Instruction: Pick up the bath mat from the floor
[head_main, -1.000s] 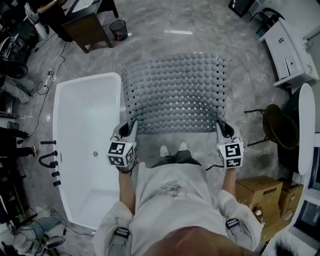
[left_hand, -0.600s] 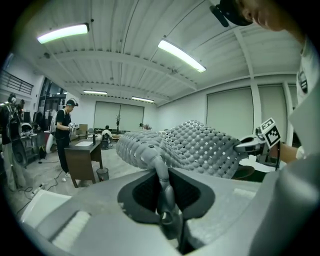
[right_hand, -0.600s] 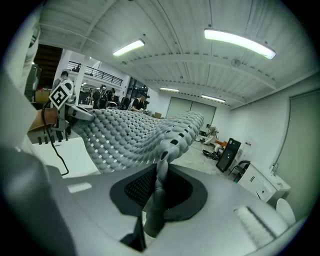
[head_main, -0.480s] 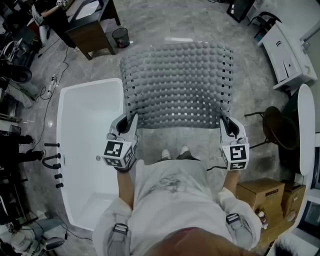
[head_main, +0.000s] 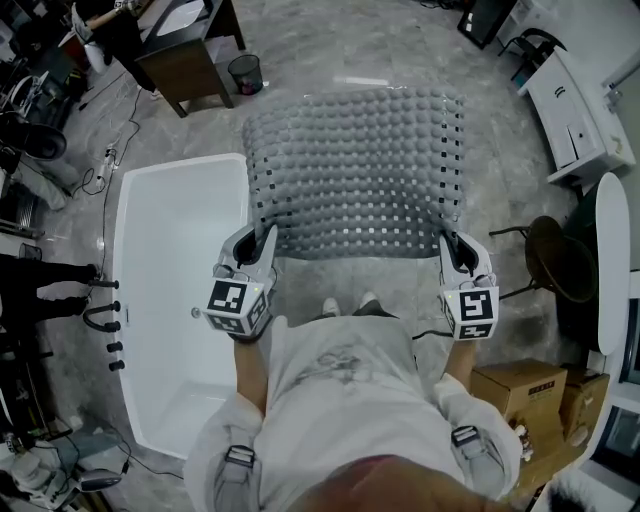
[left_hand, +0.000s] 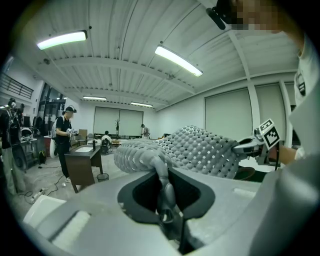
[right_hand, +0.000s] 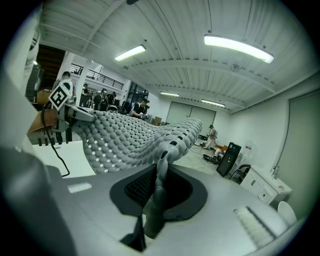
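Head view shows the mat (head_main: 355, 170), grey, knobbly and pierced with rows of square holes, held up in front of the person. Its near edge runs crosswise from gripper to gripper, and the sheet stretches away from the person toward the top of the picture. It looks about as wide as it is deep, so its longer side is hard to call. Its knobbed face is up. In both gripper views it arches upward between the two grips.

The left gripper (head_main: 262, 240) is clamped on the near left corner. In the left gripper view a thin fold of mat (left_hand: 195, 150) runs down between the jaws (left_hand: 165, 187), which press on it. The right gripper (head_main: 448, 248) pinches the near right corner the same way. Its own view shows the jaws (right_hand: 157, 187) closed on a narrow strip of the mat (right_hand: 135, 137).

Below the near edge the person's shoes (head_main: 345, 302) stand on the grey marbled floor (head_main: 400, 60). A white tub (head_main: 175, 300) lies just left of the mat. Cardboard boxes (head_main: 520, 385) sit at lower right, a dark stool (head_main: 555, 250) at right, and a bin (head_main: 244, 72) beside a dark desk (head_main: 185, 55) at upper left.
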